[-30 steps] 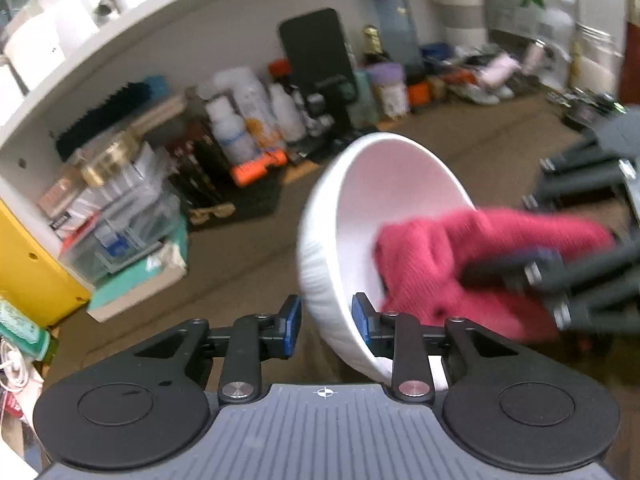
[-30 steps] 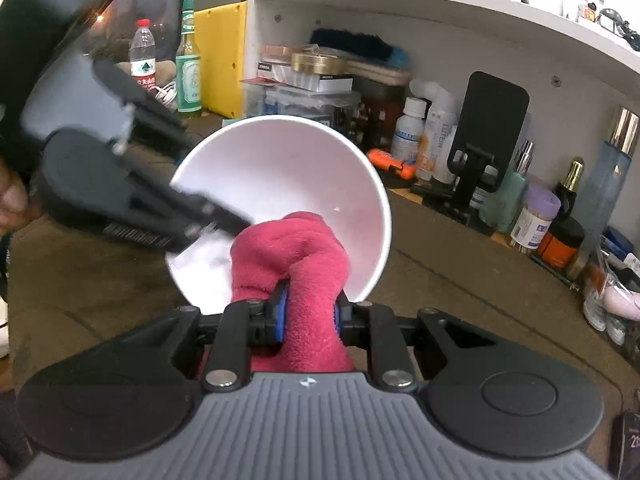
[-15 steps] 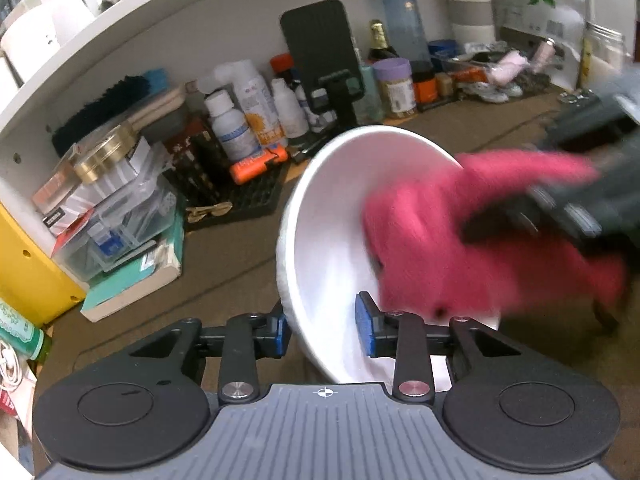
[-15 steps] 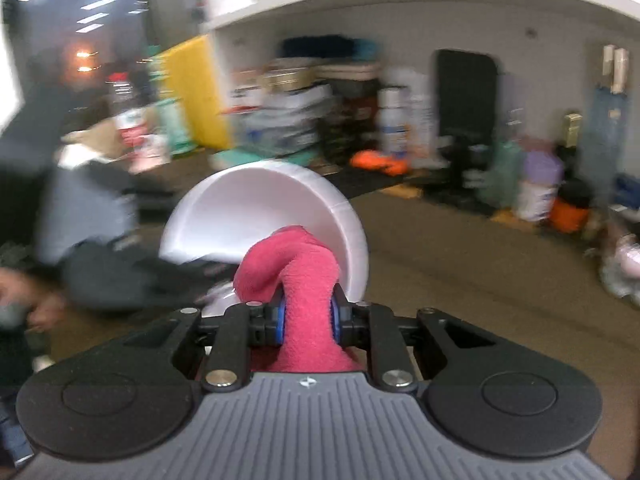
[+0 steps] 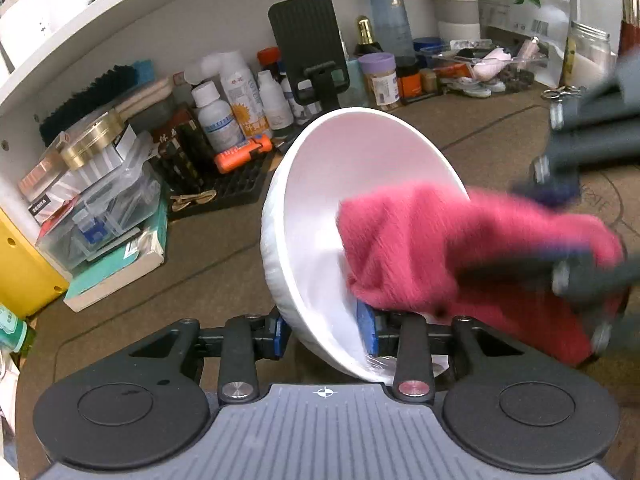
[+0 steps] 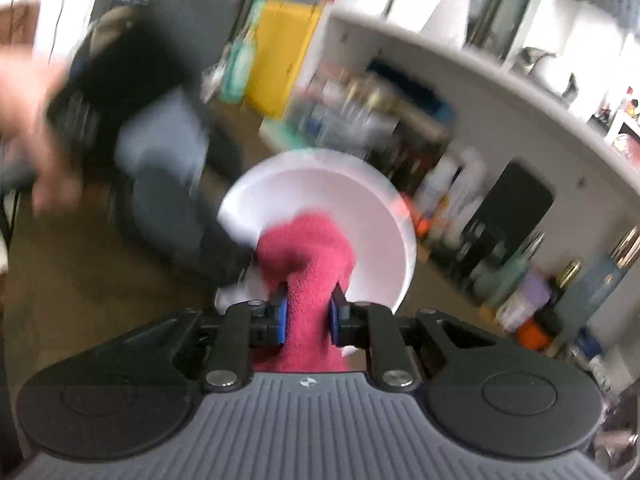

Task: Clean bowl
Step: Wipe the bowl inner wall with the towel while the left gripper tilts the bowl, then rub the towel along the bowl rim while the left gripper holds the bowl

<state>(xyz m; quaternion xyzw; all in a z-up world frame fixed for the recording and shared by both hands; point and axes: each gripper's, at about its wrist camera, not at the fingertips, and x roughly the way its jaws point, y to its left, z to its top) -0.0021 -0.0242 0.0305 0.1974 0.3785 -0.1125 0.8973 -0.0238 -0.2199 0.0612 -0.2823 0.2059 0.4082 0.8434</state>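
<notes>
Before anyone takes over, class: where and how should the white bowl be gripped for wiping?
Grip the white bowl by its thin rim wall at the near, low edge, one finger inside and one outside, as the left gripper does. It is tilted on edge, opening toward the pink cloth, so come from below, leaving the inside free.

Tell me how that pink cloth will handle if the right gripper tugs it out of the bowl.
Likely floppy: the pink cloth bunches and folds between the right gripper, whose jaws are opening. Its fuzzy pile should grip rather than slip. It probably weighs little, so it should barely drag on the tilted bowl that the left gripper pinches by the rim.
</notes>
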